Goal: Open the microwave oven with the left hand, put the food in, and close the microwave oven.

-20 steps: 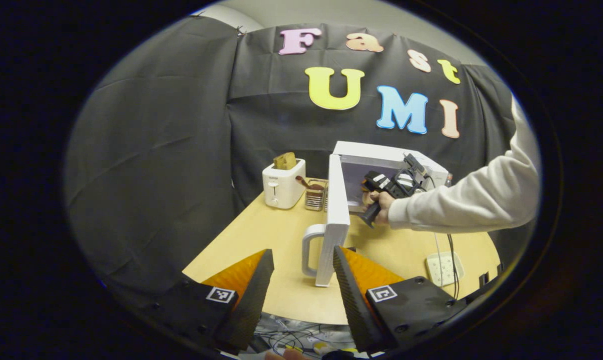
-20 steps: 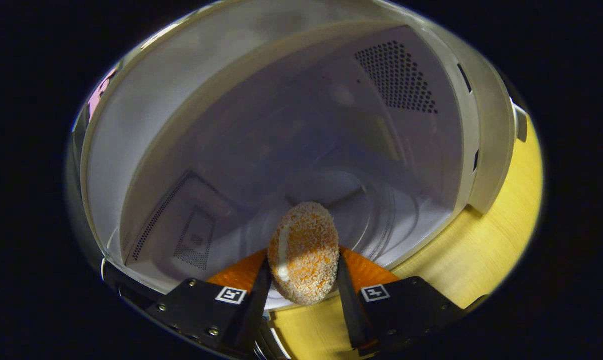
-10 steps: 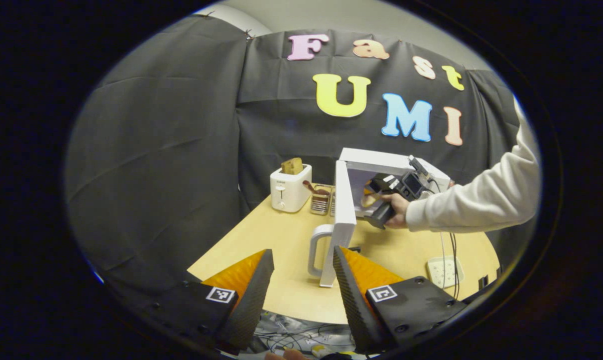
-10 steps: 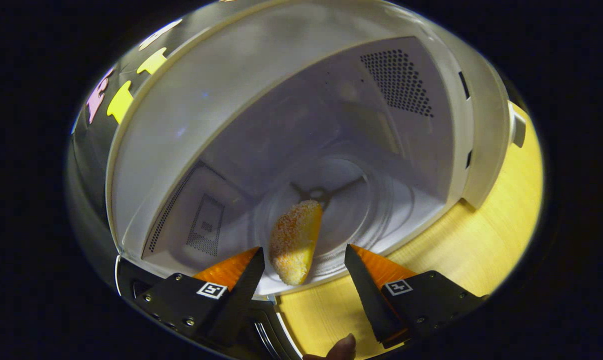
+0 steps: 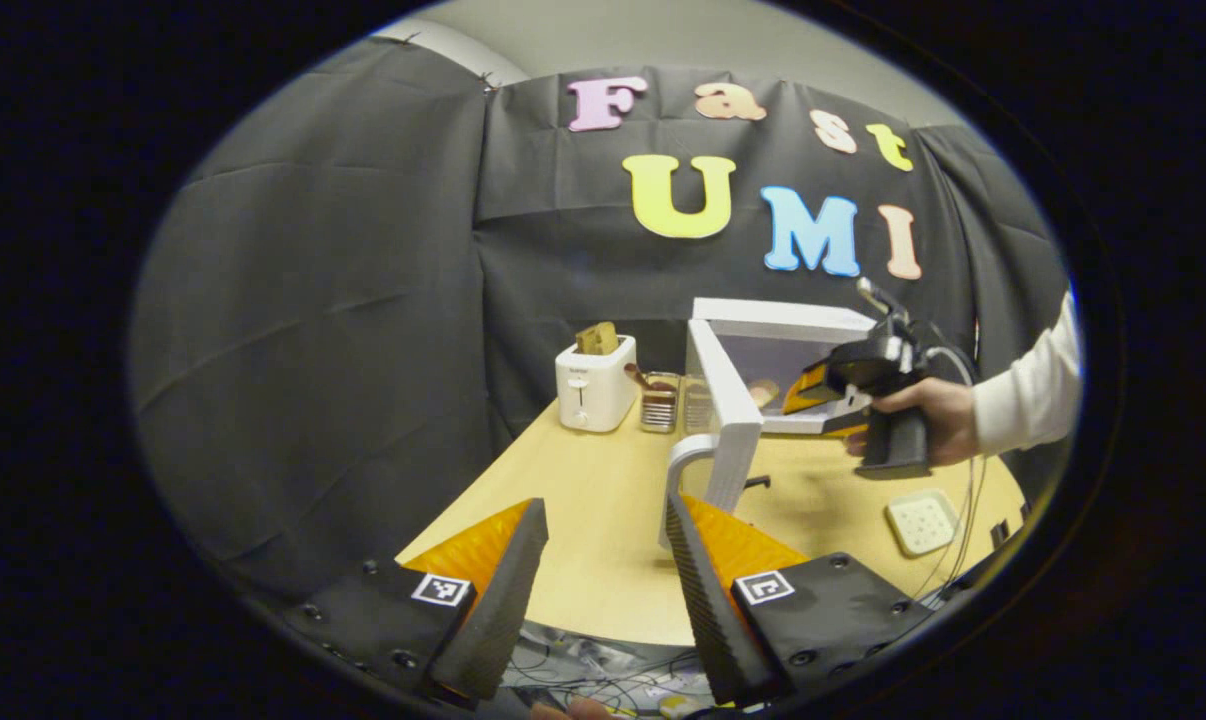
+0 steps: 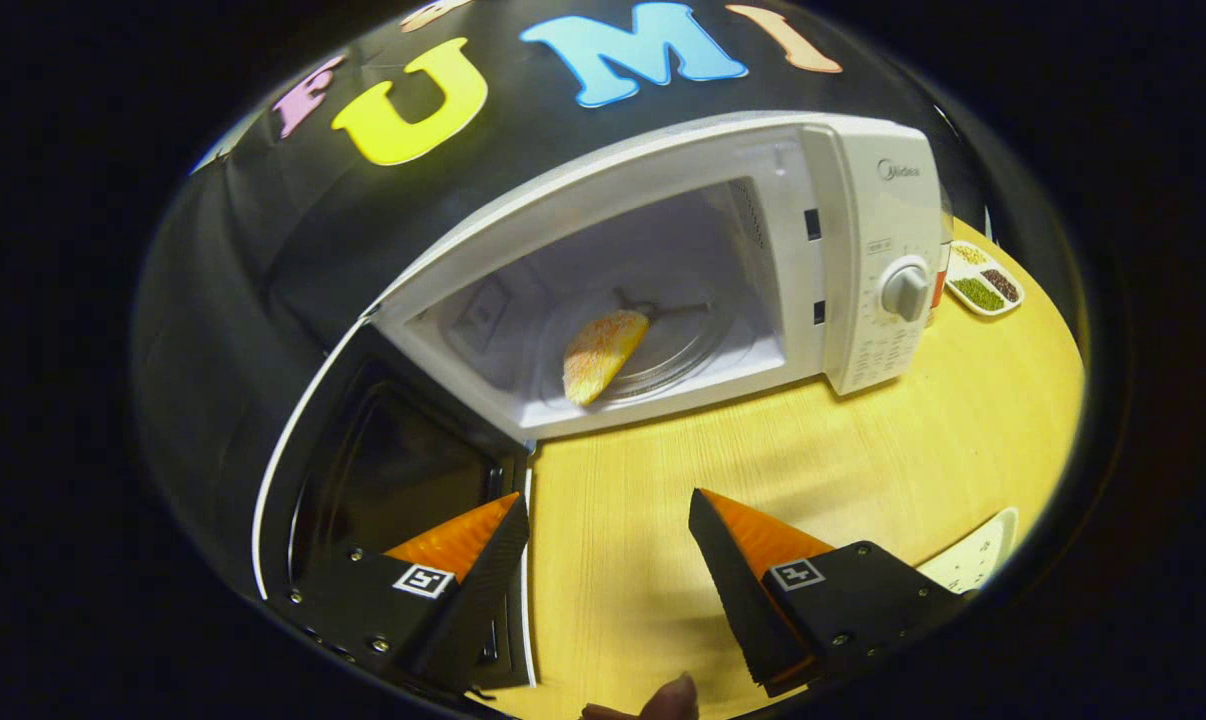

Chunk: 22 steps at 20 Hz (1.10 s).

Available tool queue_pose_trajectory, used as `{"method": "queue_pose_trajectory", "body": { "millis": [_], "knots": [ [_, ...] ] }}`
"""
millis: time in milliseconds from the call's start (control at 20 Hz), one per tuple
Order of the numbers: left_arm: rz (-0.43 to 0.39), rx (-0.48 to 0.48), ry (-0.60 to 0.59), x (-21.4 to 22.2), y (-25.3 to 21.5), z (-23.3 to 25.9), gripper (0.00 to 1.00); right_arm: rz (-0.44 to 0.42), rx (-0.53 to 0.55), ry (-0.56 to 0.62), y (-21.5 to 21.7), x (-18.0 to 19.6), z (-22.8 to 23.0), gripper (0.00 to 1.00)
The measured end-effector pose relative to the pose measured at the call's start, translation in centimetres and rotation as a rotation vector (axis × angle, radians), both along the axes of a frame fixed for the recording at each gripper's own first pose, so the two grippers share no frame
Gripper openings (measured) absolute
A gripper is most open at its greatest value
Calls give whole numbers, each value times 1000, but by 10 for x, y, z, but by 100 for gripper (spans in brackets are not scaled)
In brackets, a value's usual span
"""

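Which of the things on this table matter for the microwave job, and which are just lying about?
Job: microwave, its open door, breaded food inside, left gripper, right gripper.
Lying about: toaster, metal rack, compartment dish.

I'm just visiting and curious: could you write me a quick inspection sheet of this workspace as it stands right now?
Surface: wooden table, bare in front of the microwave.
Job's things: microwave with door open; breaded food lying inside on the turntable.
Clutter: toaster, small rack, sectioned dish, white power strip.
Grippers: left gripper open, empty; right gripper open, empty, outside the oven.
Cables: cables below the table edge.
Surroundings: black cloth wall.
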State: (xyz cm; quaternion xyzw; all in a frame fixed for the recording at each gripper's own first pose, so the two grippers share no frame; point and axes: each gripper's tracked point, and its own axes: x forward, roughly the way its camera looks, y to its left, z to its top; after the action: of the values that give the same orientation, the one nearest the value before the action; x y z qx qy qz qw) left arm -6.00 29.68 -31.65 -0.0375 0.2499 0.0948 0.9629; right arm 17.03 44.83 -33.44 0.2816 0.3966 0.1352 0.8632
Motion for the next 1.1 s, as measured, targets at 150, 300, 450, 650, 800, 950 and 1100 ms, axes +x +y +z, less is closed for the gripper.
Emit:
{"method": "queue_pose_trajectory", "body": {
  "millis": [150, 300, 450, 650, 800, 950, 1100],
  "knots": [
    [-42, 5, 2, 14, 2, -17, 81, 82, 23, -40, -17, -53, 36, 98],
    [-36, -23, 15, 27, 10, -36, 82, 138, 1, -72, -45, -102, 61, 98],
    [-7, -32, 32, 44, 19, -52, 82, 177, -42, -105, -70, -140, 76, 98],
    [36, -70, 27, 66, 26, -56, 82, 224, -122, -141, -94, -172, 80, 98],
    [21, -73, 50, 83, 19, -67, 81, 234, -149, -182, -107, -183, 88, 99],
    [-4, -64, 76, 89, 4, -76, 81, 232, -162, -196, -123, -189, 88, 98],
    [-17, -37, 111, 89, -8, -83, 82, 226, -148, -213, -145, -199, 91, 99]
  ]
}}
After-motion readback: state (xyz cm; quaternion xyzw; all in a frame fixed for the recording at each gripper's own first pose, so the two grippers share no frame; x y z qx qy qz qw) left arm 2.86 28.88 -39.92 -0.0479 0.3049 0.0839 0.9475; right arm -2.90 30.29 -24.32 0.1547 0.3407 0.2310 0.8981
